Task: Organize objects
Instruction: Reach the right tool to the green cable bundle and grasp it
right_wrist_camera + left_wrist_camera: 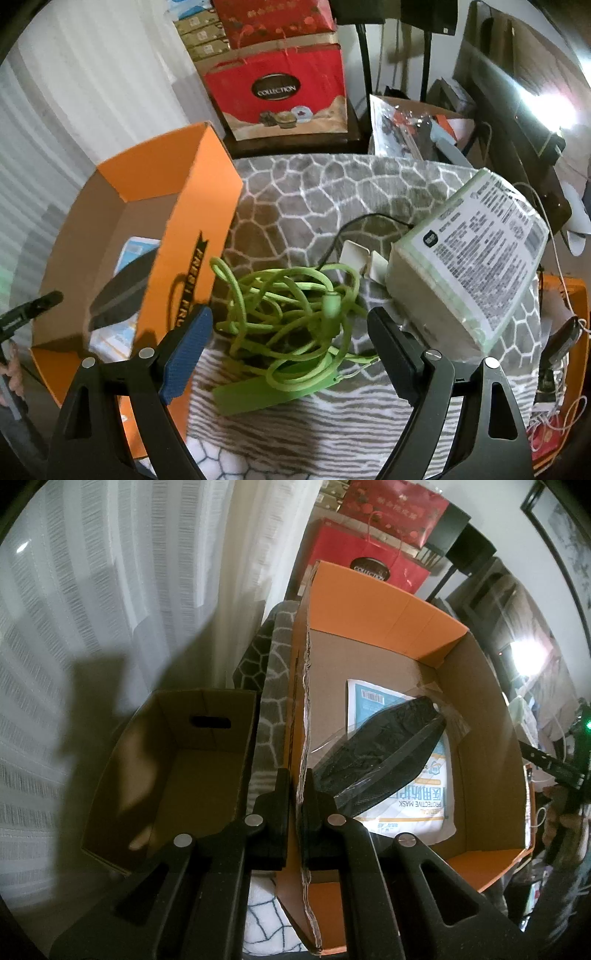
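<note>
My left gripper (pixel 297 786) is shut on the torn side wall of the orange cardboard box (pixel 406 605). Inside the box a black mask in a clear wrapper (pixel 384 746) lies on a white and blue protective mask pack (pixel 417 805). In the right wrist view my right gripper (pixel 290 314) stands open just above a tangled bright green cable (pixel 288 306) on the grey patterned blanket (pixel 314 192). The cable lies between the two fingers, and neither one touches it. The orange box (pixel 192 221) is directly to the left of that gripper.
An empty brown cardboard box (pixel 177 768) stands left of the orange one, by the white curtain. A labelled green-edged package (pixel 472 258) and a white charger (pixel 360 256) with a black cord lie right of the cable. A red gift bag (pixel 277 92) stands behind.
</note>
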A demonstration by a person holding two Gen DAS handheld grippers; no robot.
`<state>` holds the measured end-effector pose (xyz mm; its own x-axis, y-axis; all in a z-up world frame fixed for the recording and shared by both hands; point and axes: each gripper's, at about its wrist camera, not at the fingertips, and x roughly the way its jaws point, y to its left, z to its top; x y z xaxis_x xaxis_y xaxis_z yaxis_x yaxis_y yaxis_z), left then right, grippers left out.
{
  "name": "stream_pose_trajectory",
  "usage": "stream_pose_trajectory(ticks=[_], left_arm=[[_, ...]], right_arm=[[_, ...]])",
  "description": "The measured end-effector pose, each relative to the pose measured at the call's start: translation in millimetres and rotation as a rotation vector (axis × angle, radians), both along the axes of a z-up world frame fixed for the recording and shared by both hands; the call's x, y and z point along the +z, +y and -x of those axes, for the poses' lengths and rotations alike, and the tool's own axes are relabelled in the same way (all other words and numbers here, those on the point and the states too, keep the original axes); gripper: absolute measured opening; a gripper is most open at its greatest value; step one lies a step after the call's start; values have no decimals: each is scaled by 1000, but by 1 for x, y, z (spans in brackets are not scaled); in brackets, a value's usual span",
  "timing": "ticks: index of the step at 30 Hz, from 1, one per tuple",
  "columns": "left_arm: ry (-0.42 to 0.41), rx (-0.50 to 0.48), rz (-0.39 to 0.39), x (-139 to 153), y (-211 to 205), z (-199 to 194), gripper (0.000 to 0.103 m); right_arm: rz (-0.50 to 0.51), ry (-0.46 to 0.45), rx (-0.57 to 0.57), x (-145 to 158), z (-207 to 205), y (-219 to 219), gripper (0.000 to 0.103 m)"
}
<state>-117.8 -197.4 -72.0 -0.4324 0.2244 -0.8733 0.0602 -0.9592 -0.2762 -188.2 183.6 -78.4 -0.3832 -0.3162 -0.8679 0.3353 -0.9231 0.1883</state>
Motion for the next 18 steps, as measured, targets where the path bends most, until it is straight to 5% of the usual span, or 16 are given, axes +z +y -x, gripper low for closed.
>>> stream_pose_trajectory(ticks=[13,16,18], left_arm=[[0,1,0,0,0,0,5],[0,1,1,0,0,0,5],[0,1,0,0,0,0,5]], right_arm=[[-12,-31,11,-25,8,-11,87],[-19,-30,18,-30,9,-15,80],[-18,-30,20,-31,9,-16,66]])
